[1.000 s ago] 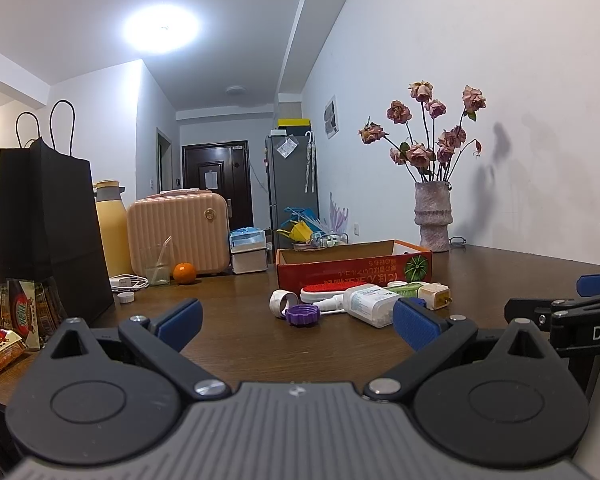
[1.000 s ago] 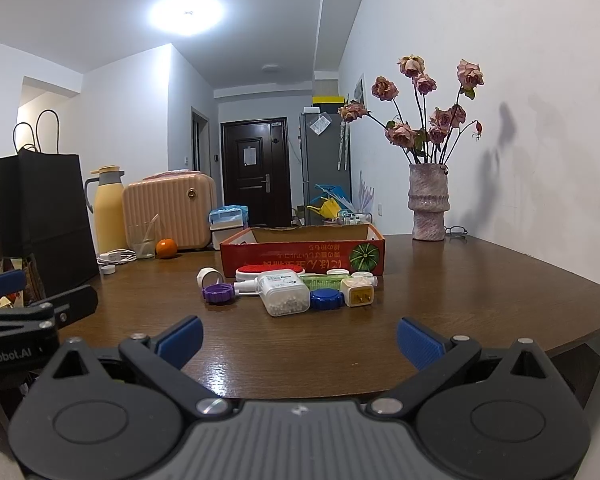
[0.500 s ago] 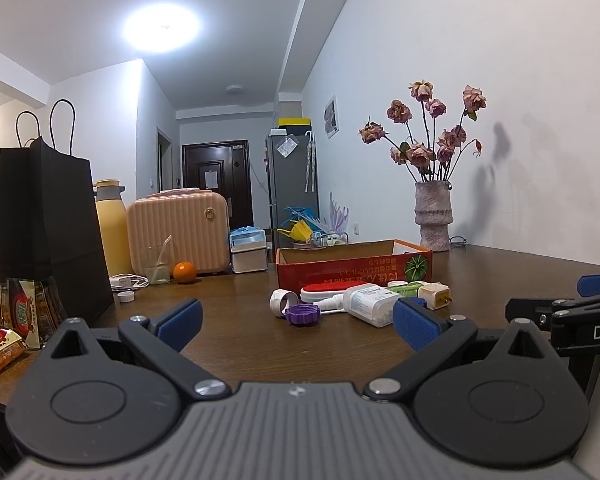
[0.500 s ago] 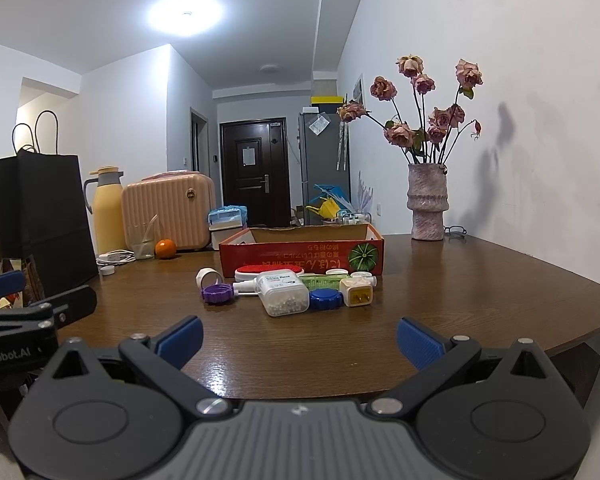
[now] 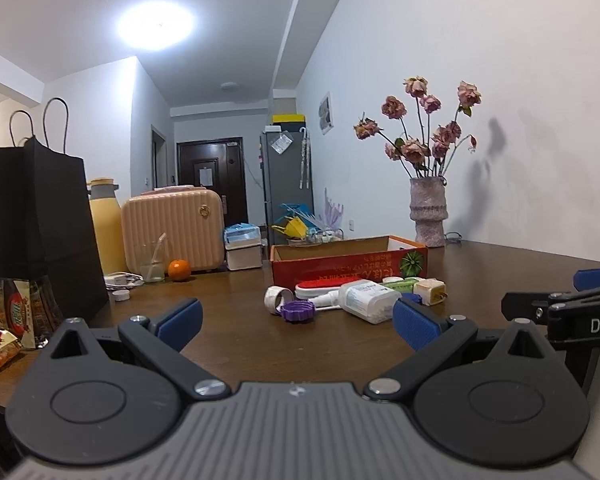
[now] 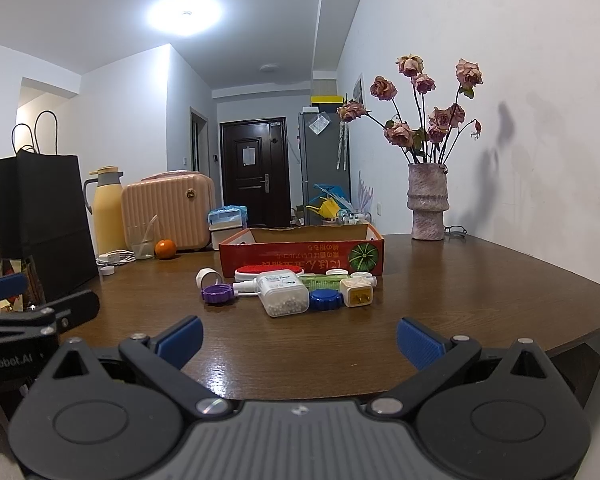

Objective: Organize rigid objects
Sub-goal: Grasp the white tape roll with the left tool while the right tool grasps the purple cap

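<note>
While you hold both tools low at the near edge of the bench (image 6: 480,280), your left tool (image 5: 296,316) and right tool (image 6: 299,340) each stand spread apart, gripping nothing. Mid-frame, the white pill bottle (image 6: 282,294), purple cap (image 6: 218,294) and blue cap (image 6: 326,299) lie just before the red box (image 6: 300,254).

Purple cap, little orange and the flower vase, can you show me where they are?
purple cap (image 6: 217,294), right wrist view, on its ridged side.
orange (image 6: 165,249), right wrist view, on the middle of its peel.
flower vase (image 6: 426,204), right wrist view, on the middle of its pinkish body.
</note>
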A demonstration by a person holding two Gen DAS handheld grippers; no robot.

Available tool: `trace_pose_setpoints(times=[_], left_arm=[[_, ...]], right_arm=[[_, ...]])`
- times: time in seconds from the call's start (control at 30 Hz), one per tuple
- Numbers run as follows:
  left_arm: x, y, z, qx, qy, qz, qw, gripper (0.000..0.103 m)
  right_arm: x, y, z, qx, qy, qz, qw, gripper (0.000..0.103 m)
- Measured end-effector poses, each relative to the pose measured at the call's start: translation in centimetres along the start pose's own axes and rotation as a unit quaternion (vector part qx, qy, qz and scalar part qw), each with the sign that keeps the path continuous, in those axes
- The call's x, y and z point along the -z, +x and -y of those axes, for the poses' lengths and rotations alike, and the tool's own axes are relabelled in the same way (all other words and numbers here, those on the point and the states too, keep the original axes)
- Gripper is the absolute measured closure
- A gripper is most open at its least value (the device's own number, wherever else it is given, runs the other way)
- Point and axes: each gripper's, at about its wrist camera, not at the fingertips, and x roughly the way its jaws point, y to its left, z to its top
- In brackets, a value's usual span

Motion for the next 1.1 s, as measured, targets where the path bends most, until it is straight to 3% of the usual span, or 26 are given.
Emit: trace_pose_setpoints(times=[0.13, 0.27, 0.43, 0.67, 0.87, 0.97, 1.1], left_arm=[[0.3, 0.8, -0.2, 0.007, -0.002, -0.007, 0.9999, 0.0], [0.6, 2.7, -0.2, -0.021, 0.016, -0.002, 0.9996, 0.0], [0.8, 6.2, -1.0, 0.004, -0.004, -0.032, 0.9995, 0.0], [0.4, 12.2, -0.6, -0.004, 0.037, -0.081, 0.996, 0.0], [-0.3, 18.5, -1.9, 0.014, 0.012, -0.155, 0.9878, 0.0], [-0.7, 20.7, -3.1, 0.024, -0.01, -0.165, 0.9859, 0.0], [-0.9, 23.4, -4.7, 0.001, -0.024, -0.186, 0.9823, 0.0]], right_arm=[[-0.1, 0.4, 0.4, 0.005, 0.006, -0.003, 1.0, 0.0], [0.0, 2.1, 1.7, 0.029, 0.018, -0.012, 0.999, 0.0], [0.2, 5.9, 3.5, 0.041, 0.032, -0.047, 0.998, 0.0], [-0.3, 11.2, 4.9, -0.018, 0.035, -0.078, 0.996, 0.011], [-1.9, 16.4, 3.7, -0.04, 0.016, -0.081, 0.996, 0.011], [-2.9, 19.2, 2.8, -0.049, -0.002, -0.082, 0.995, 0.011], [-4.2, 22.9, 1.3, -0.052, -0.034, -0.106, 0.992, 0.011]])
